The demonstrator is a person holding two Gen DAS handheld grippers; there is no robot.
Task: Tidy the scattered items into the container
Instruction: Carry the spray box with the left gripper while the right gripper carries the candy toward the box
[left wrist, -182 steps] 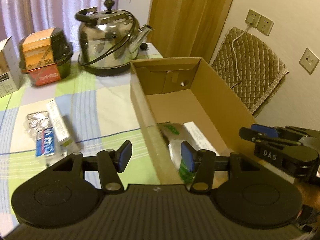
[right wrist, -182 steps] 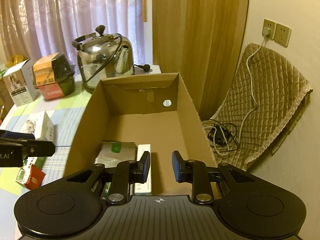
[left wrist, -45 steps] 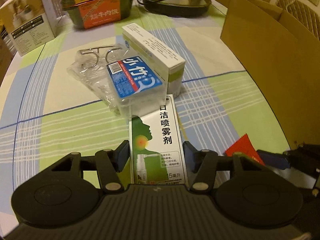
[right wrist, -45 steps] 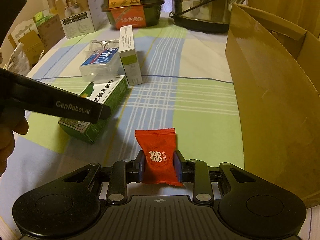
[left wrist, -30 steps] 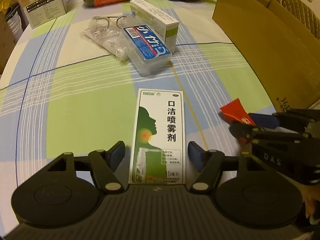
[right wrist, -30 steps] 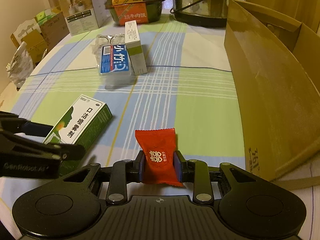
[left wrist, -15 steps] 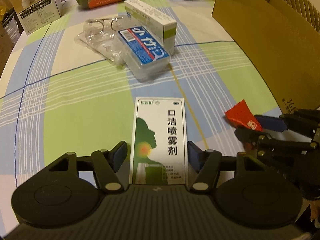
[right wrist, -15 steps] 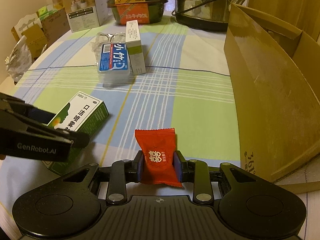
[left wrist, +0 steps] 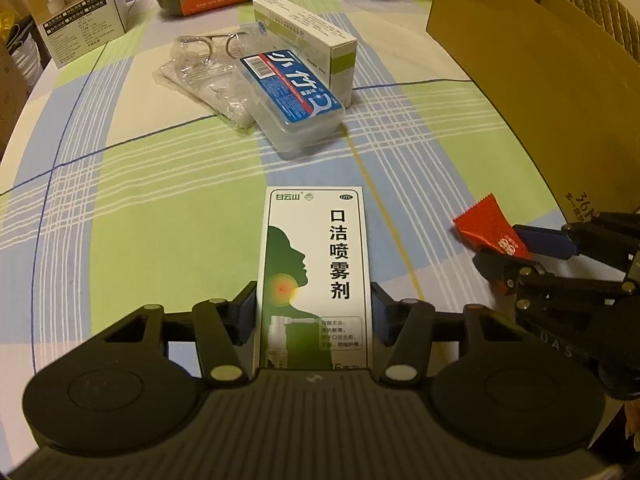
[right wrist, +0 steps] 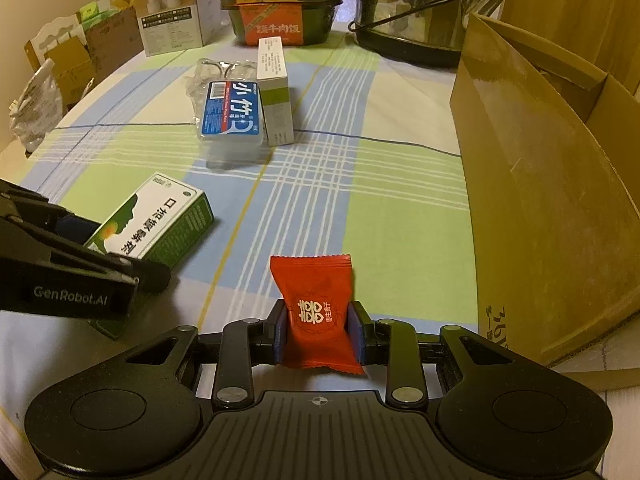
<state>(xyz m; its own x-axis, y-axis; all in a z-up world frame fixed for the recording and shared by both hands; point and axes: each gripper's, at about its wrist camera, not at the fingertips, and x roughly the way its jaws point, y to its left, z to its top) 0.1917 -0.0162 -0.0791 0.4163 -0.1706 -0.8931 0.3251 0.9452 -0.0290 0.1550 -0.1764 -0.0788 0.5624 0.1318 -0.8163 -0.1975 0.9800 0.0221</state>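
While both sets of tongs are working low over the checked desk point(right wrist: 400, 208), the pick-up step is in hand: two scattered items are being gripped for transfer to the cardboard box point(right wrist: 552, 200), which is standing at the right edge of the desk. The right tongs point(right wrist: 320, 332) are clenching the red sachet point(right wrist: 316, 312) at its middle, the jaws narrowed to its width. The left tongs point(left wrist: 314, 312) are straddling the green-and-white spray carton point(left wrist: 316, 272), which is lying flat on the desk; the blue pads point(left wrist: 245, 308) are sitting against its long sides, and the grip appears closed, though how firmly cannot be told. The next move is likely calling for lifting both items clear, swinging right and releasing them above the box opening. The blue-labelled plastic case point(left wrist: 296, 100) and white carton point(left wrist: 308, 40) are waiting further back.
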